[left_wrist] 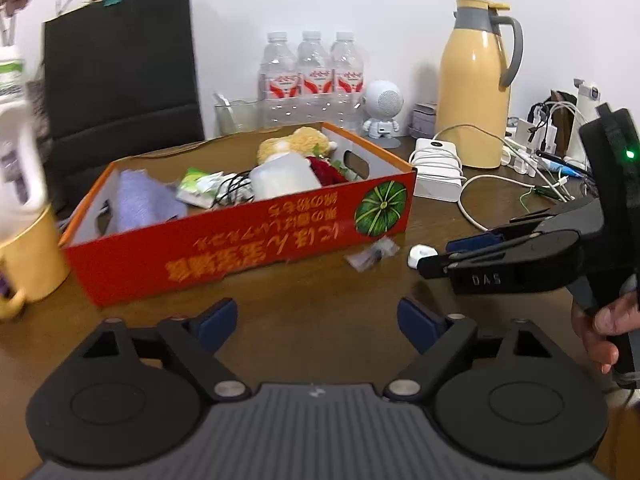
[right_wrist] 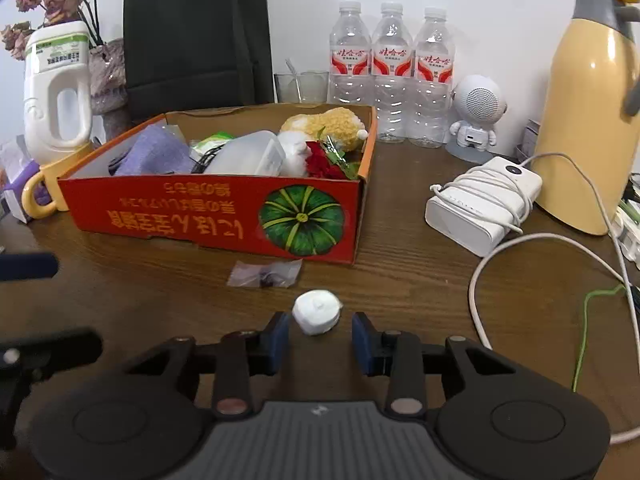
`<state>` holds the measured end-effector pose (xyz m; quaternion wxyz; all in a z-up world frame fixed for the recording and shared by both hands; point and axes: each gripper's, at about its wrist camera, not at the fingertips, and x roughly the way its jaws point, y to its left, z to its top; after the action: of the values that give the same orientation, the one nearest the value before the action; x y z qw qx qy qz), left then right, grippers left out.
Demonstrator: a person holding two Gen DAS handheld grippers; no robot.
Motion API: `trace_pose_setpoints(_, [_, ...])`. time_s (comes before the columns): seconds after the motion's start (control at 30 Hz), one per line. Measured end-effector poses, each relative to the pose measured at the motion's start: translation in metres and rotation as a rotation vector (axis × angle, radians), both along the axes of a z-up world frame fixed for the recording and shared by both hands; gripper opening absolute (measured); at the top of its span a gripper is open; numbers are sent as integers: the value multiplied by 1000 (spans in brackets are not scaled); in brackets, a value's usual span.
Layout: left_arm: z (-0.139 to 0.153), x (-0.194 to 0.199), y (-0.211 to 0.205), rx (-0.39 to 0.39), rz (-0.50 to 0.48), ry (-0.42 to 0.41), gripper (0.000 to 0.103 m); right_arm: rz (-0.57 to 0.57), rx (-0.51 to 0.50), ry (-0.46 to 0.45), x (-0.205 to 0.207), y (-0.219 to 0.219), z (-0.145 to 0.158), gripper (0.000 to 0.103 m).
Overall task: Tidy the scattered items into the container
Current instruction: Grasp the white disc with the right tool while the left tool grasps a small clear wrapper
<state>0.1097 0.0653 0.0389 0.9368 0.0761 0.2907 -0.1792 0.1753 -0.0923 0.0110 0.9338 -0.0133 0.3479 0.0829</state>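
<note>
My right claw (right_wrist: 320, 332) stands apart around the white roll (right_wrist: 317, 312), pads not touching; my left claw (left_wrist: 318, 320) gapes empty; the box (right_wrist: 216, 216) sits at twelve o'clock.

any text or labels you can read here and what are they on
"DAS" (seen upside down): on the side of the right tongs.
Red box: large orange lettering, upside down, not readable.
Water bottles: red label characters, too small to read.
White jug: green label print, too blurred.
No other text is legible.
</note>
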Motion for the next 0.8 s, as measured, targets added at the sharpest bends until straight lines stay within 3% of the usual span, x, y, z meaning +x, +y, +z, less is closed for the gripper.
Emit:
trace_pose_setpoints(0.1, [-4, 20, -13, 3, -43, 19, 78, 22, 5, -1, 6, 0, -3, 33])
trace_pose_setpoints(0.17, [-6, 29, -21, -5, -68, 28, 77, 30, 2, -5, 8, 0, -6, 23])
trace_pose_setpoints(0.43, [-17, 66, -44, -48, -89, 95, 67, -2, 41, -48, 3, -16, 6, 23])
trace_pose_setpoints(0.5, [-19, 72, -49, -70, -100, 107, 60, -24, 61, -81, -3, -23, 13, 23])
trace_pose_setpoints(0.67, [-25, 83, -67, -50, -65, 123, 52, -69, 103, -149, -16, -43, 26, 23])
trace_pose_setpoints(0.8, [-30, 88, -73, -21, -36, 135, 40, -84, 141, -141, -19, -53, 25, 23])
